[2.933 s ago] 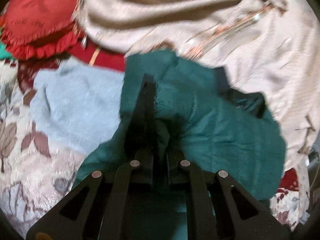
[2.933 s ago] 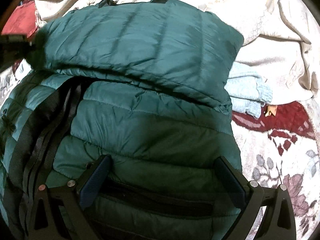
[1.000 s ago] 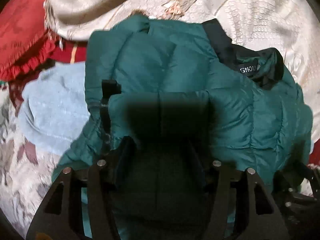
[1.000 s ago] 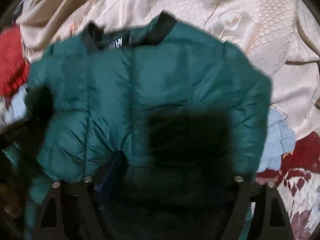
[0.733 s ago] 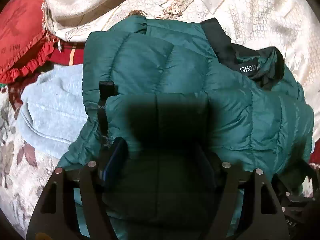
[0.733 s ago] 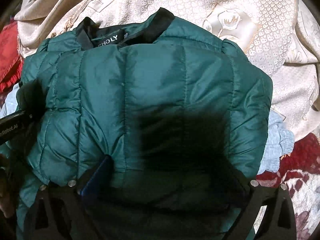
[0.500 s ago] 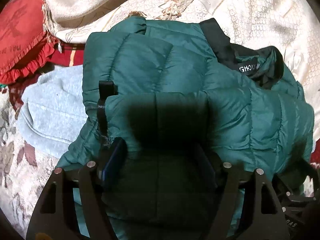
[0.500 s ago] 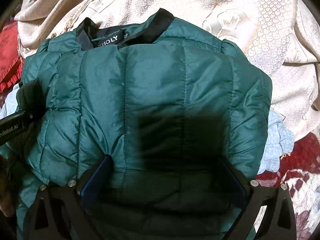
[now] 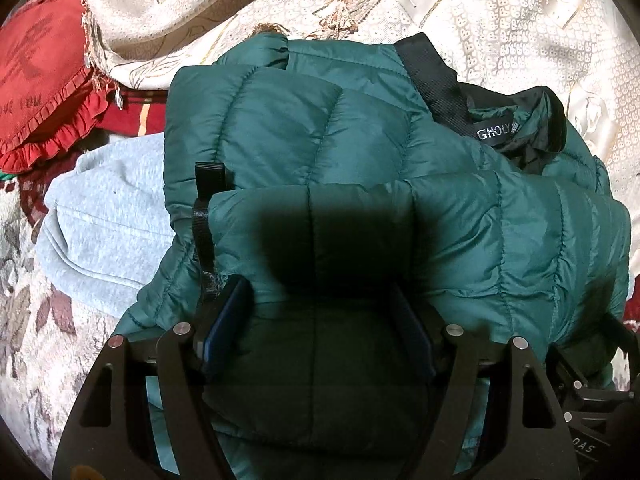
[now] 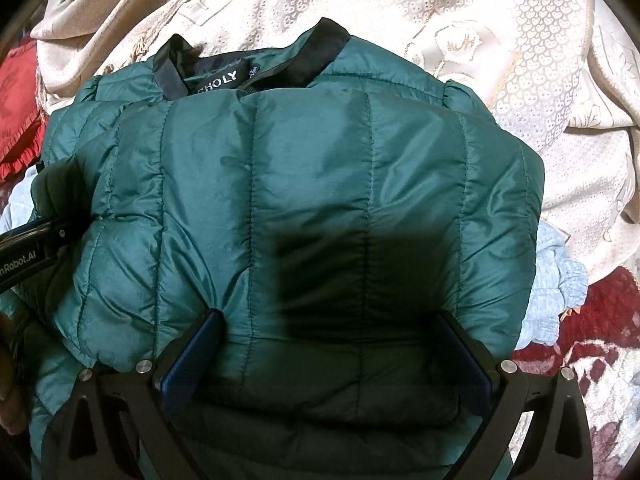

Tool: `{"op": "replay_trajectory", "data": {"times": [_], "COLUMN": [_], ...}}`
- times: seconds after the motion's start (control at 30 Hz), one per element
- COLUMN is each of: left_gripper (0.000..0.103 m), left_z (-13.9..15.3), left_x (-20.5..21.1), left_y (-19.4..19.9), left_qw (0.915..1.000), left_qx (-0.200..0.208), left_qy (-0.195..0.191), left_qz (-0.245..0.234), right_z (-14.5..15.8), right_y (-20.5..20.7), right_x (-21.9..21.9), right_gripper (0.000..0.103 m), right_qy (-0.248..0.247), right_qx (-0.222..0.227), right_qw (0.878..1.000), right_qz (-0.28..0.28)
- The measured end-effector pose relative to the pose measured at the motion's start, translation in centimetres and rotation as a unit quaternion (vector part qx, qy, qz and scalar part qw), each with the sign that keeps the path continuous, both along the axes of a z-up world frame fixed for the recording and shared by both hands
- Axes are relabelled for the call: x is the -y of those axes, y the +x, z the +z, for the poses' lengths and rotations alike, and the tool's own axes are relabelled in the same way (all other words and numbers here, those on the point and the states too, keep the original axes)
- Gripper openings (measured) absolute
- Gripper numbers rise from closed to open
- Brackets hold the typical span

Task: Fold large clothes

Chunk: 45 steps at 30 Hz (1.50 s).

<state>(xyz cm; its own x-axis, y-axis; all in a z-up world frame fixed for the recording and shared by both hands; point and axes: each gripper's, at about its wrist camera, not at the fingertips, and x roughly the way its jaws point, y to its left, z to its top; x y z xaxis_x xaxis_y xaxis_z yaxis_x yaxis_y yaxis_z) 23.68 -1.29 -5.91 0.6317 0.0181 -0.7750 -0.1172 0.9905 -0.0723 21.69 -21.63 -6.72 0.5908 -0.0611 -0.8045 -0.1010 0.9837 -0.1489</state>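
Note:
A dark green quilted puffer jacket (image 9: pixel 360 152) lies folded in a thick bundle, black collar and label at its far end; it also fills the right wrist view (image 10: pixel 312 208). My left gripper (image 9: pixel 316 312) is open, its fingers spread either side of the bundle's near left edge. My right gripper (image 10: pixel 328 340) is open, fingers straddling the near right part. Part of the left tool (image 10: pixel 28 248) shows at the left edge of the right wrist view. Whether the pads touch the fabric is unclear.
A light blue garment (image 9: pixel 104 216) lies under the jacket at the left and shows at the right (image 10: pixel 556 280). A beige embroidered cloth (image 9: pixel 500 12) lies beyond. A red frilled cushion (image 9: pixel 40 80) sits far left. A floral cover (image 9: pixel 28 320) lies beneath.
The left gripper opened and let go of the jacket. The jacket's lower half came up over its upper part. In the last half second both grippers barely moved.

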Motion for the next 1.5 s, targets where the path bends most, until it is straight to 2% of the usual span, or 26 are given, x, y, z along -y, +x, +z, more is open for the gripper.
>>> {"op": "replay_trajectory", "data": {"times": [0.17, 0.27, 0.37, 0.5, 0.57, 0.63, 0.7, 0.77, 0.83, 0.87, 1.03, 1.13, 1.2, 1.27, 1.3, 1.43, 1.5], "left_gripper": [0.073, 0.073, 0.073, 0.073, 0.073, 0.073, 0.073, 0.073, 0.073, 0.073, 0.073, 0.073, 0.076, 0.079, 0.079, 0.082, 0.082], "left_z": [0.5, 1.1, 1.9, 3.8, 4.2, 4.4, 4.7, 5.0, 5.0, 4.6, 1.2, -0.5, -1.4, -1.2, -1.2, -1.0, -1.0], "left_x": [0.3, -0.4, -1.6, -2.6, -3.9, -5.9, -8.2, -10.3, -11.4, -12.4, -15.2, -15.8, -16.3, -16.1, -16.0, -16.2, -16.9], "left_y": [-0.2, -0.5, -2.0, -6.4, -8.1, -9.9, -11.7, -13.6, -15.5, -16.3, -20.1, -21.4, -22.3, -22.9, -23.1, -23.4, -23.5], "left_qw": [1.0, 0.9996, 0.9991, 0.9994, 0.9991, 0.9986, 0.9976, 0.9965, 0.9962, 0.9959, 0.9951, 0.9949, 0.9934, 0.9939, 0.9936, 0.9905, 0.9868], "left_qx": [-0.005, -0.005, 0.0, 0.013, 0.002, -0.017, -0.033, -0.043, -0.048, -0.053, -0.08, -0.075, -0.063, -0.051, -0.047, -0.043, -0.041], "left_qy": [-0.007, -0.024, -0.04, 0.01, 0.022, 0.028, 0.046, 0.062, 0.066, 0.063, 0.015, -0.037, -0.087, -0.09, -0.094, -0.122, -0.15], "left_qz": [-0.004, -0.011, -0.016, -0.031, -0.037, -0.041, -0.04, -0.036, -0.032, -0.037, -0.056, -0.057, -0.041, -0.038, -0.04, -0.047, -0.047], "right_z": [0.2, 2.2, 4.3, 5.1, 4.8, 3.7, 2.7, 2.3, 0.6, -0.2, -0.2, -0.1, -0.2, -0.2, -0.2, -0.4, -0.7], "right_y": [0.1, -0.7, -2.4, -6.5, -8.5, -11.0, -12.4, -14.3, -15.3, -15.6, -17.3, -19.1, -21.0, -23.0, -23.8, -25.7, -25.5], "right_x": [0.0, 1.0, 2.8, 6.7, 8.1, 9.5, 10.6, 11.8, 13.0, 13.6, 14.9, 15.7, 15.9, 15.9, 16.0, 15.9, 15.9], "right_gripper": [0.103, 0.103, 0.103, 0.103, 0.103, 0.103, 0.103, 0.103, 0.103, 0.103, 0.103, 0.103, 0.103, 0.103, 0.103, 0.103, 0.103], "right_qy": [0.007, 0.022, 0.019, 0.041, 0.058, 0.082, 0.11, 0.129, 0.127, 0.145, 0.182, 0.203, 0.216, 0.231, 0.247, 0.332, 0.349], "right_qx": [-0.003, 0.013, 0.027, 0.01, -0.003, -0.019, -0.065, -0.061, -0.087, -0.1, -0.074, -0.066, -0.063, -0.06, -0.061, -0.067, -0.064], "right_qw": [1.0, 1.0, 0.999, 0.997, 0.996, 0.994, 0.99, 0.989, 0.987, 0.983, 0.981, 0.977, 0.974, 0.97, 0.965, 0.933, 0.927], "right_qz": [0.006, 0.005, -0.022, -0.063, -0.067, -0.067, -0.058, -0.043, -0.05, -0.046, -0.005, 0.014, 0.031, 0.052, 0.068, 0.124, 0.125]}}
